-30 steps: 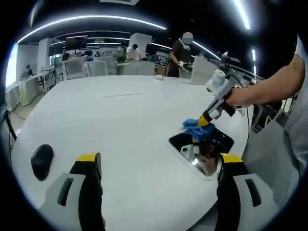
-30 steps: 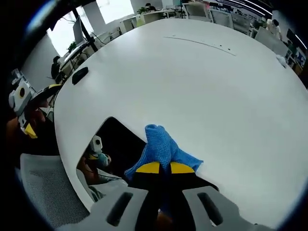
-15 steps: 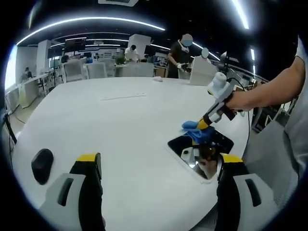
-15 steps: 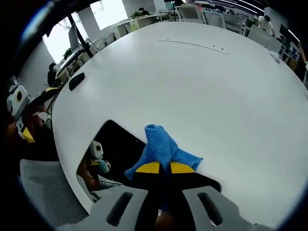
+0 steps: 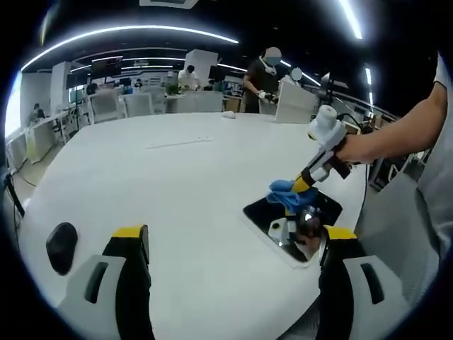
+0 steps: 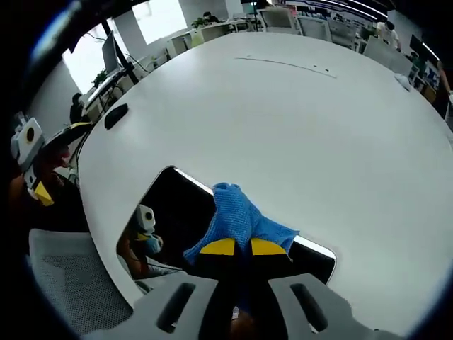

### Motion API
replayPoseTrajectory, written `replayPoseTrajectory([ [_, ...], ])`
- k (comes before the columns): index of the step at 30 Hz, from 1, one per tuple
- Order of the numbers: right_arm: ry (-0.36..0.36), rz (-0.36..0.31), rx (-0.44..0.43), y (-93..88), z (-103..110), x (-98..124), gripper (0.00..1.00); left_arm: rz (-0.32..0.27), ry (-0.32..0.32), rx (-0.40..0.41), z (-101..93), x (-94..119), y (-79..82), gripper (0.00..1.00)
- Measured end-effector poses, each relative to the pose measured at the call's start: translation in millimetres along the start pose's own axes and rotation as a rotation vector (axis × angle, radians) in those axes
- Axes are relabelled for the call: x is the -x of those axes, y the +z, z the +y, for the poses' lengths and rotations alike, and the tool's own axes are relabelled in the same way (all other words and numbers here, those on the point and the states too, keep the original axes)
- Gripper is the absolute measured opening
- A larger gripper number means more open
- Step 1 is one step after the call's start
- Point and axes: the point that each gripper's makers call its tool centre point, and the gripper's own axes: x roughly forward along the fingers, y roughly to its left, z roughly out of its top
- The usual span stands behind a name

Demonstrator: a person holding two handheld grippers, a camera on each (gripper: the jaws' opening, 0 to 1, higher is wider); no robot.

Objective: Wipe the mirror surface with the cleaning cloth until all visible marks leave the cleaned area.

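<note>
One mirror (image 6: pixel 177 212) under one blue cloth (image 6: pixel 237 219) pinched in right tool (image 6: pixel 236 247); left tool (image 5: pixel 233 237) wide, empty.

The desk (image 5: pixel 184 191) is large, white and round-edged; its bare top spans most of both views. A dark oval object (image 5: pixel 61 247) lies on the desk near its edge, at 8 o'clock in the left gripper view; the same item (image 6: pixel 116 115) appears at 10 o'clock in the right gripper view. A thin straight line (image 5: pixel 178 143) crosses the desk top toward 12 o'clock. A small white item (image 5: pixel 231 114) rests at the far edge of the desk. Beyond the desk, white chairs (image 5: pixel 144 103) and further workstations stand under long ceiling light strips (image 5: pixel 134 30). A person (image 5: pixel 259 79) stands at 1 o'clock in the background. A grey mesh chair (image 6: pixel 67 280) sits at 8 o'clock in the right gripper view.
</note>
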Motion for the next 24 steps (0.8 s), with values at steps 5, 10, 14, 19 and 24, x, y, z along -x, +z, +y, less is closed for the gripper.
replayPoseTrajectory([
  [5,0.014,-0.009,-0.012,-5.7,3,2,0.0,-0.011,-0.003,-0.005,-4.1,0,5.5,0.99],
  [10,0.017,-0.001,-0.001,-14.7,10,8,0.0,-0.003,-0.006,0.003,-2.4,-3,1.2,0.99],
  [14,0.026,-0.002,-0.004,-20.8,13,9,0.0,-0.002,-0.013,-0.006,-4.5,-3,1.5,0.99],
  [19,0.031,0.0,-0.002,-27.4,16,12,0.0,-0.003,-0.009,-0.003,-1.3,-1,-2.4,0.99],
  [24,0.035,-0.004,-0.009,-33.5,20,15,0.0,0.004,-0.01,-0.004,-1.3,0,-5.7,0.99],
])
